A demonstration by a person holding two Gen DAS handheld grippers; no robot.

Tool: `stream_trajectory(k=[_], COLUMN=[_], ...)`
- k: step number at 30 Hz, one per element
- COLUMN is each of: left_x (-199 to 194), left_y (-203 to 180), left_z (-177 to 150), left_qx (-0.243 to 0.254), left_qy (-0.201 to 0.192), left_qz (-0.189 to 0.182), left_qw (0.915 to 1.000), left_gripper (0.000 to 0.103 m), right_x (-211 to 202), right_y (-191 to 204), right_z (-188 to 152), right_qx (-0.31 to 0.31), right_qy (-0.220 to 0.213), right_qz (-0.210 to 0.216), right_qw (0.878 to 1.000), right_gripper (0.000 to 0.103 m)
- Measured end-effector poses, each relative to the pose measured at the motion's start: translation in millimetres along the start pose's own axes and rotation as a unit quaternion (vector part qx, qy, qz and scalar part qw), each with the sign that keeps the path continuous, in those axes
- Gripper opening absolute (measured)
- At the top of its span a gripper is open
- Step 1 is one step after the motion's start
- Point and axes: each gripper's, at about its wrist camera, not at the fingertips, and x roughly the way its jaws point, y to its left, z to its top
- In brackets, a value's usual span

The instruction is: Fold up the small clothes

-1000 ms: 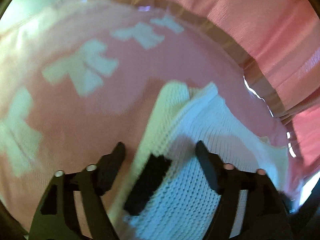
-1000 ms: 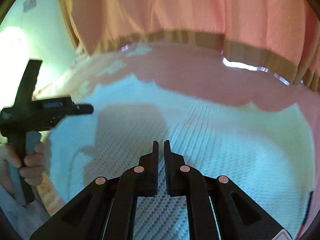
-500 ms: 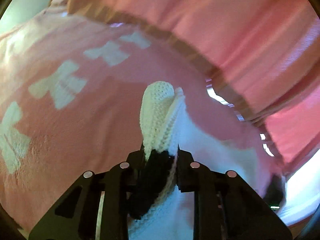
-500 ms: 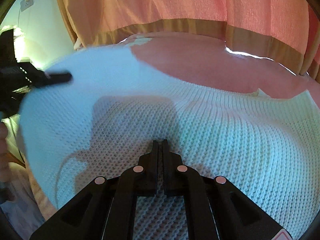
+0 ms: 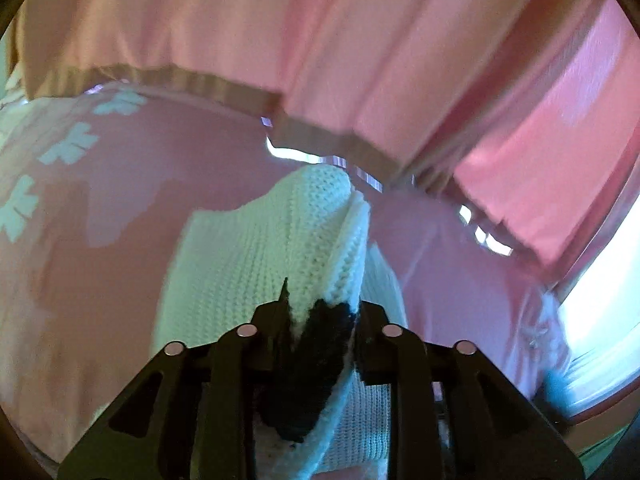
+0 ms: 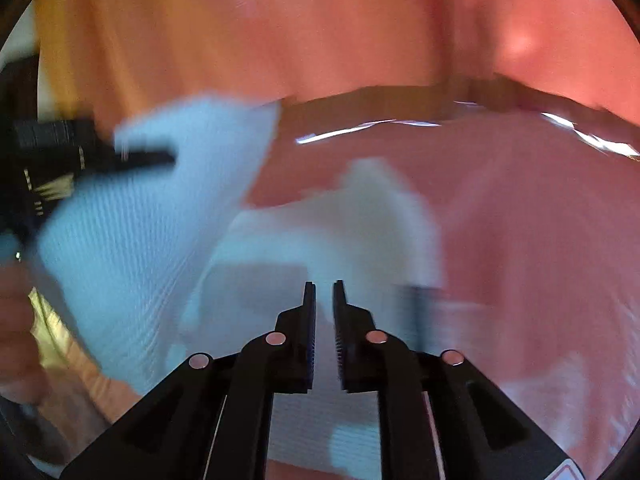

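A white knitted garment (image 5: 260,264) with a black trim lies on a pink blanket (image 5: 100,272). My left gripper (image 5: 320,312) is shut on its bunched edge and holds that part raised. In the right wrist view the same garment (image 6: 132,248) hangs lifted from the left gripper (image 6: 120,158) at the far left, and the rest lies flat (image 6: 320,236). My right gripper (image 6: 323,304) hovers over the flat part, jaws a narrow gap apart, nothing between them. The view is blurred.
The pink blanket (image 6: 520,240) with white bow prints (image 5: 68,146) covers the surface. Pink curtains (image 5: 360,40) with a brown hem hang behind. A bright window edge (image 5: 608,280) shows at the right. A hand (image 6: 16,320) holds the left gripper.
My left gripper closed on the garment's edge and lifted it up and over. My right gripper, shut before, has opened a little and pulled back from the knit.
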Motion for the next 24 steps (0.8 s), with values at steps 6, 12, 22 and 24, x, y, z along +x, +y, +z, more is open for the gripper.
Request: stream_trajectory(k=[6,12,22,24], left_x=[-4,-62,-25,-18], left_y=[1,22,11,11], left_z=[-46,-80,-142,-146], left_qx=[-0.005,0.019,0.085,0.09], left_qy=[-0.007,-0.05,0.022,0.022], left_qz=[0.007,0.021,0.0,0.01], left_qw=[0.9999,0.9984,0.9962,0.9957], left_gripper=[0.051,0.072,0.073,0.073], right_x=[-10,-1,53,70], right_y=[-29,-14,-9,1], right_z=[8,12,23,25], right_qx=[0.046,0.049,0.105,0.088], right_qy=[-0.023,0.001,0.106,0.135], right_qz=[0.029,0.129,0.212,0.202], right_qw=[0.998,0.99,0.966,0.966], right_gripper=[0.034,0.055,0.069,0.069])
